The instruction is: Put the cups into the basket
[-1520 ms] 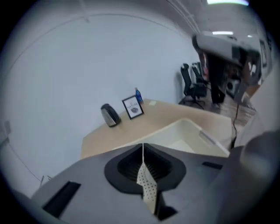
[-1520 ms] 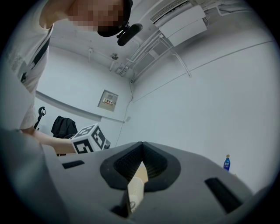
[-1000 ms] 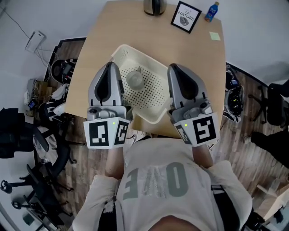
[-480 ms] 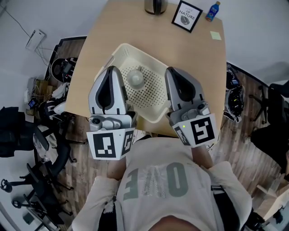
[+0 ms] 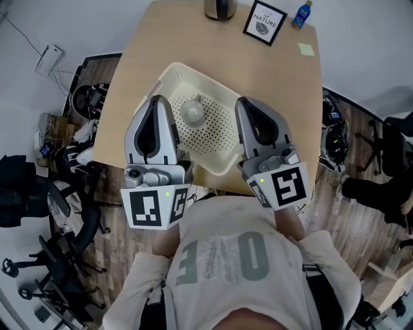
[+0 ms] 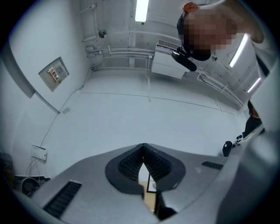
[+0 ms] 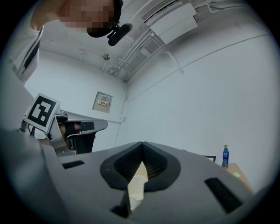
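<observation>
While the framed sign (image 5: 265, 21) says "NATURE", the pale, round cup (image 5: 192, 112) sits inside the white basket (image 5: 169, 76) with tiny holes. The left gripper (image 5: 158, 101) and right gripper (image 5: 246, 104) are both squeezed closed, holding nothing.

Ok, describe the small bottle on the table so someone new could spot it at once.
Start from the wooden table and go to its far right corner. There, just right of the black-framed picture, stands the bottle. It is the only blue thing on the table, upright, with the pale green note lying just in front of it.
</observation>
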`<state>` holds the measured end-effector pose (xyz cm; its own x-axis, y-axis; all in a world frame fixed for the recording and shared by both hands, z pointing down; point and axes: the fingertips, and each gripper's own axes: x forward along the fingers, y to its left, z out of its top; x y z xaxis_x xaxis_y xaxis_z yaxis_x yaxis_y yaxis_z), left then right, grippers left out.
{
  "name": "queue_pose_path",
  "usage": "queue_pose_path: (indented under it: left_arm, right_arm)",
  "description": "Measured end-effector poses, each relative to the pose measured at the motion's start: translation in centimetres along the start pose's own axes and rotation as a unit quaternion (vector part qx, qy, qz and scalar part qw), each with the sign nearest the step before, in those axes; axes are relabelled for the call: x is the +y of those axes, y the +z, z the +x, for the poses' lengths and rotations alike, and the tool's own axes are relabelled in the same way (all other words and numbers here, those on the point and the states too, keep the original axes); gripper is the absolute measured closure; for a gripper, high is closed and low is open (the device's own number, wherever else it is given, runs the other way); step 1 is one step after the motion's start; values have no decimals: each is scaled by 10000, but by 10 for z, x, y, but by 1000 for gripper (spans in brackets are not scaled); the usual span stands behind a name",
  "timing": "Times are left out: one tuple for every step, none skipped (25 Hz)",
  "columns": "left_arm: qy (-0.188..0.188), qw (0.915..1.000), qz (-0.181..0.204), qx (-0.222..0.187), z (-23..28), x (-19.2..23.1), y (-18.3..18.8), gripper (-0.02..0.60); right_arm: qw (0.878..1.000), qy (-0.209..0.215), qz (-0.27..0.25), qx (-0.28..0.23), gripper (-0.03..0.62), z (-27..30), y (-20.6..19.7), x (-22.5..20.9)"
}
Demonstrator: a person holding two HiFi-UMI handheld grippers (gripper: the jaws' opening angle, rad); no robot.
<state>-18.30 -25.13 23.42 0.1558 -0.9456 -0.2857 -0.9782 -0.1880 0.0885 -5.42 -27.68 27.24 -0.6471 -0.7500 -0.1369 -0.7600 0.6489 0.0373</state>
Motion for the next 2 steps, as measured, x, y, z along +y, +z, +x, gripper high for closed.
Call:
queue_pose_path:
  left_arm:
    - [-6,10000,-7,14,0,0,-1,574]
    - [-13,10000,-13,28,0,-1,-2,574]
  right_arm:
    - [10000,10,-7,6,597,0,-1,0]
    - [10000,19,-15,12,597,0,-1,1]
